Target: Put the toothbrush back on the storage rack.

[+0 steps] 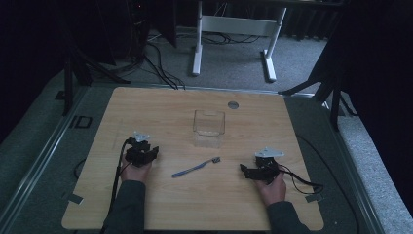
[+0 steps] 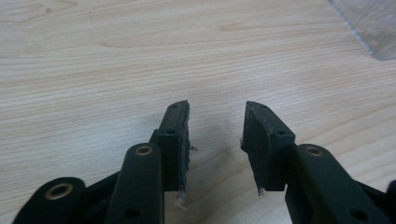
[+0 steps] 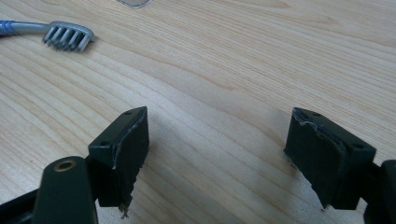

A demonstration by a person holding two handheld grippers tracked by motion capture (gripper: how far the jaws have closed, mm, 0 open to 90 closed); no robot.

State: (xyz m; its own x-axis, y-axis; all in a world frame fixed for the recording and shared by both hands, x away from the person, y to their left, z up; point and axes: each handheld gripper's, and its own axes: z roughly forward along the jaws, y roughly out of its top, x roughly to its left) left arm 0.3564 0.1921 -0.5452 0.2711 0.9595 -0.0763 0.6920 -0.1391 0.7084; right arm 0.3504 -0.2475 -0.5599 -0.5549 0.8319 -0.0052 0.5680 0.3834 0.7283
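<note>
**Two claws spread, toothbrush lying between them**

Sleeves and hands at the near edge of the tabletop (image 1: pixel 160 105), one hand on each claw. Left claw (image 1: pixel 140 152) low over the wood at the near left, jaws apart with bare wood grain between them and nothing pinched; same gap seen in the left gripper view (image 2: pixel 217 123), pads worn and frayed at the edges. Right claw (image 1: pixel 261 168) at the near right, jaws spread wider, again with bare wood between them; right gripper view (image 3: pixel 217 135) confirms the wide gap and a torn pad on the far-side jaw. Black cables trailing back from both toward the near edge.

Between the two, a little farther in: blue toothbrush (image 1: pixel 196 167) lying flat on the wood, handle end toward the left claw, grey bristle head (image 3: pixel 67 36) toward the right and slightly farther away. Well apart from either claw, touched by neither. Bristles pointing sideways in the right gripper view, head resting on the tabletop.

Beyond the toothbrush, near the middle: clear plastic box (image 1: pixel 209 127), open at the top, standing upright, apart from the brush. One corner of it visible at the upper right of the left gripper view (image 2: pixel 371 25).

Farther still, near the far edge: small round grey disc (image 1: pixel 233 104) set in the wood. Behind the tabletop, grey carpet, loose cables and white desk legs (image 1: pixel 197 46).
</note>
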